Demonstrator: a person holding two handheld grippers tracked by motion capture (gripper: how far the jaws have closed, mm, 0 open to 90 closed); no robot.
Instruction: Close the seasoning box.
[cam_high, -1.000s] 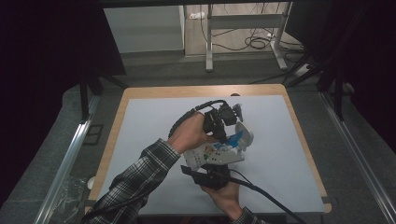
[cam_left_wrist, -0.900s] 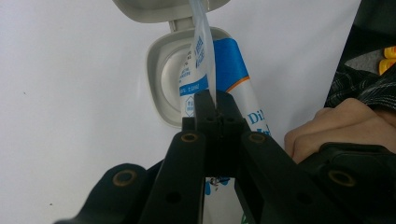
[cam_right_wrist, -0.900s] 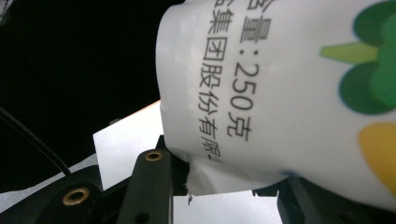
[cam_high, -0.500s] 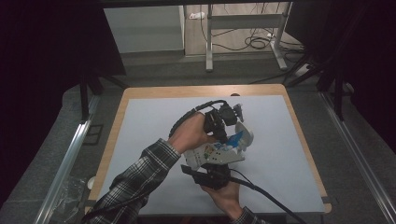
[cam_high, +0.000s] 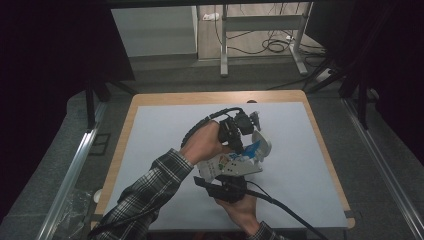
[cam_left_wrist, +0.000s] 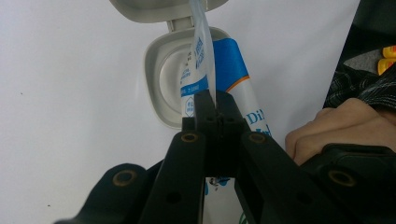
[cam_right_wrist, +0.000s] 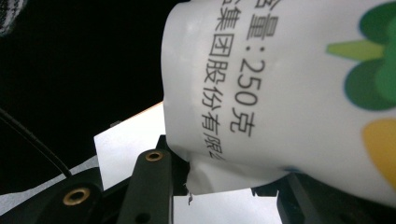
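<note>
Over white tabletop (cam_high: 165, 135), each hand-held gripper — left (cam_left_wrist: 215, 108), right (cam_right_wrist: 224, 179) — clamps shut on the pouch (cam_high: 235, 162).

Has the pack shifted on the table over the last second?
No. In the high view the pack, held between both grippers, sits at the same spot relative to the table's wooden edges as before.

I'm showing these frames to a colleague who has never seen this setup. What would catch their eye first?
First, the knot of activity at the middle of the white table: both hands press their grippers onto one white printed pouch. The left gripper is shut on a thin blue-and-white strip beside the pouch's open flip lid. The right gripper clamps the pouch's bottom edge, close under black printed characters.
</note>
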